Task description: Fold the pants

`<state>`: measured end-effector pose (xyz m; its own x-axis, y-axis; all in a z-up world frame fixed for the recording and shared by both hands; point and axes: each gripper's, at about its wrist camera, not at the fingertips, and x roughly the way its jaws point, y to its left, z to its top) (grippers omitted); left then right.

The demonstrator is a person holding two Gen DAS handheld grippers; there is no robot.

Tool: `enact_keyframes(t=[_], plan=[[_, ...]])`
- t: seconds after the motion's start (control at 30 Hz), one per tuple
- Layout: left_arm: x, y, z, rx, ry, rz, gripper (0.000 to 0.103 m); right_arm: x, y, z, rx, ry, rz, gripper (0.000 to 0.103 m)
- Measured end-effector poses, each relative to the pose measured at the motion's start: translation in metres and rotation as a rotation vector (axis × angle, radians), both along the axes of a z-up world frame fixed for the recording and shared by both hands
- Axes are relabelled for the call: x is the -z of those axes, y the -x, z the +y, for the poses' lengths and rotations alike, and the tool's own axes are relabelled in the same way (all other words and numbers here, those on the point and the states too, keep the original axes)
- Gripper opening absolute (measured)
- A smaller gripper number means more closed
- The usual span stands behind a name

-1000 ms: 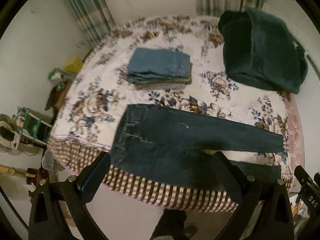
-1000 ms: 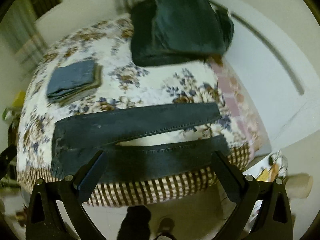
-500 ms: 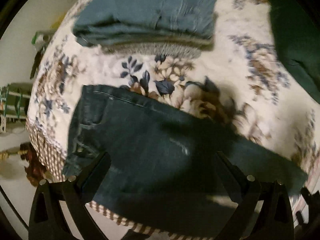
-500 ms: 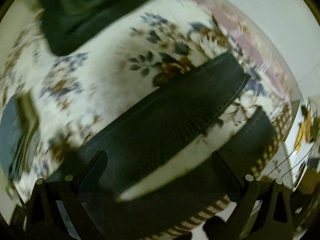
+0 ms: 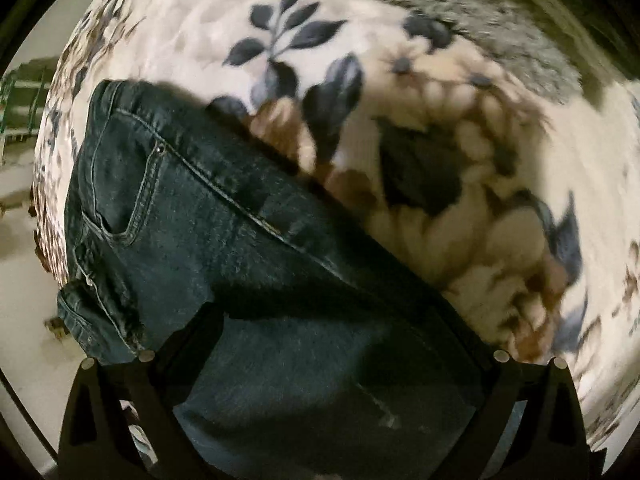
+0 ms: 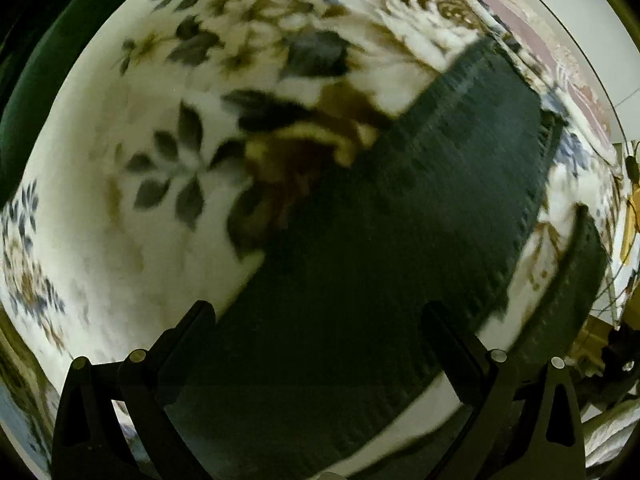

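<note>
Dark blue jeans (image 5: 224,240) lie flat on a floral bedspread (image 5: 460,140). The left wrist view shows their waistband and front pocket at the left. My left gripper (image 5: 332,320) is open, low over the hip and thigh, its fingers (image 5: 188,344) straddling the cloth. In the right wrist view the far trouser leg (image 6: 400,240) runs up to its hem at the upper right, and the near leg (image 6: 576,280) curves along the right edge. My right gripper (image 6: 316,316) is open, close over the far leg near its hem.
The edge of a grey folded stack (image 5: 420,4) lies at the top of the left wrist view. A dark green garment (image 6: 28,92) borders the right wrist view's left side. The bed's edge and floor clutter (image 6: 608,344) lie at the right.
Both grippers have dropped from high above the bed to just over the jeans, the left toward the waist end, the right toward the leg end. Both stay open.
</note>
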<state>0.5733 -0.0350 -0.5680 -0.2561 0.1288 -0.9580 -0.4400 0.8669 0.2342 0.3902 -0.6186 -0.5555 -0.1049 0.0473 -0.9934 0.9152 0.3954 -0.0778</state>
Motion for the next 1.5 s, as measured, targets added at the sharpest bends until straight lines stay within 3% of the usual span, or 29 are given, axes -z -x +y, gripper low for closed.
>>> enact_keyframes(t=[0.17,0.33,0.43,0.47,0.67,0.83,1.03,1.1,1.17,1.2,1.23,1.33,1.4,1.43,1.5], plan=[[0.007,0.008,0.002,-0.056,-0.003,-0.018,0.099,0.026,-0.010,-0.010,0.017,-0.025,0.028,0.103],[0.018,0.018,0.001,-0.069,-0.008,-0.057,0.081,0.042,-0.006,-0.017,0.016,-0.076,-0.002,0.103],[0.019,0.022,-0.009,-0.060,-0.010,-0.080,0.060,0.047,-0.008,-0.020,-0.001,-0.095,-0.026,0.103],[0.019,0.024,-0.012,-0.055,-0.013,-0.083,0.058,0.050,-0.008,-0.022,0.001,-0.112,-0.037,0.103],[0.015,0.036,-0.004,-0.125,0.014,-0.130,0.057,0.068,-0.004,-0.037,0.043,-0.182,-0.083,0.103],[0.022,0.045,0.027,-0.220,0.047,-0.191,0.060,0.087,-0.018,-0.033,0.063,-0.185,-0.042,0.103],[0.056,0.031,0.047,-0.218,0.046,-0.140,0.074,0.098,-0.042,-0.001,0.027,-0.130,0.017,0.103],[0.063,0.024,0.045,-0.206,0.029,-0.109,0.074,0.101,-0.047,0.008,0.023,-0.114,0.025,0.103],[0.067,0.015,0.043,-0.205,0.022,-0.112,0.072,0.088,-0.041,0.025,0.017,-0.102,0.025,0.103],[0.067,0.017,0.043,-0.194,0.015,-0.124,0.065,0.089,-0.045,0.025,0.011,-0.098,0.019,0.103],[0.063,0.017,0.040,-0.184,0.009,-0.134,0.051,0.087,-0.047,0.028,0.005,-0.094,0.012,0.102],[0.058,0.029,0.047,-0.158,0.019,-0.185,0.026,0.078,-0.039,0.037,-0.010,-0.072,0.000,0.081],[0.050,0.035,0.050,-0.160,0.067,-0.231,0.014,0.070,-0.033,0.043,-0.009,-0.061,-0.019,0.049],[0.041,0.031,0.047,-0.164,0.099,-0.257,0.008,0.067,-0.030,0.048,-0.006,-0.071,-0.042,0.043],[0.030,0.041,0.049,-0.162,0.132,-0.315,0.006,0.059,-0.026,0.058,-0.016,-0.102,-0.081,0.018]])
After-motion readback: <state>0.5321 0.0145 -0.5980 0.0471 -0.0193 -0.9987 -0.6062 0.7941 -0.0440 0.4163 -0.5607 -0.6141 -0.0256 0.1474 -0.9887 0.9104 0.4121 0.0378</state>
